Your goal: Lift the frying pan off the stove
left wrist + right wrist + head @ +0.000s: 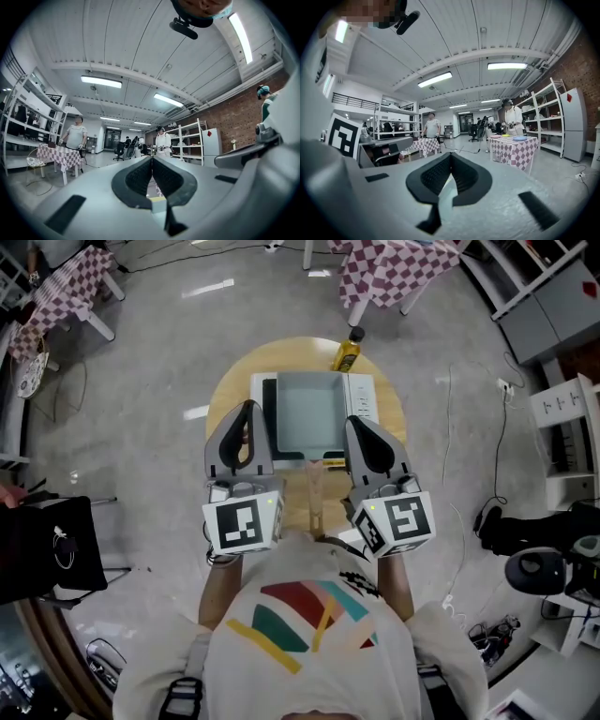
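A square grey frying pan (307, 413) sits on a white stove (362, 395) on a round wooden table (230, 395). Its wooden handle (314, 491) points toward me, between the two grippers. My left gripper (247, 409) is held above the pan's left edge and my right gripper (355, 421) above its right edge. Neither touches the pan. In the left gripper view the left gripper (152, 160) has its pads pressed together on nothing. The right gripper (450, 157) in the right gripper view looks the same. Both of those views face out across the room and miss the pan.
A yellow oil bottle (348, 350) stands at the table's far edge behind the stove. Checkered tables (394, 268) stand farther back, with shelving (567, 427) at the right. A black bag (56, 545) lies at the left. Cables cross the floor, and several people stand across the room.
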Demonstrator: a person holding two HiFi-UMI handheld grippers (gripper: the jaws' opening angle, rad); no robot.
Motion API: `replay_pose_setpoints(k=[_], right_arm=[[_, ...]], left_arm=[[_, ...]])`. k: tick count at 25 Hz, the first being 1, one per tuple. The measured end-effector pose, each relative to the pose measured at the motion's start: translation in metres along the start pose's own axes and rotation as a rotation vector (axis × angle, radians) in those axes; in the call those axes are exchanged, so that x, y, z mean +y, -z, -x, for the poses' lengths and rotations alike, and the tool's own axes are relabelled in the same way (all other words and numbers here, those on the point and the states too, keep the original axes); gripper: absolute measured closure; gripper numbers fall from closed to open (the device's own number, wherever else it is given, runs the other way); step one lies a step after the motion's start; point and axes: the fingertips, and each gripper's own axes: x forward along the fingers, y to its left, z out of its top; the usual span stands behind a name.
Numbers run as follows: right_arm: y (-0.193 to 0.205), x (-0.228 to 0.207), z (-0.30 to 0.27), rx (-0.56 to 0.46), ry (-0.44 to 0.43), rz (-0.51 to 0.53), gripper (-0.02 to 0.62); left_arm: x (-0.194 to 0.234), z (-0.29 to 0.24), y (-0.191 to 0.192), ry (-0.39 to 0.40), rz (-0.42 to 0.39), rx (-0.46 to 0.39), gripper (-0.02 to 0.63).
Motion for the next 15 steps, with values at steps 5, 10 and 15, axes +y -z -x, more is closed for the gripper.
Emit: replay_pose_setpoints(k=[5,10,15], right_arm=[[0.001,0.001,-0.005,0.012,-0.061,-0.046,0.601],[0.011,0.014,-0.007,0.06,-0.227,-0.178,0.464],[0.02,0.017,-0.003,0.098,-0.391,-0.456,0.383]], left_arm=[[0.0,-0.003,0.003,-0.003,-0.01,0.014,0.601],[-0.002,-0.003,0.004,0.008,-0.012,0.007,0.601],[-0.007,-0.003,0.009,0.039,-0.027,0.01,0.601]])
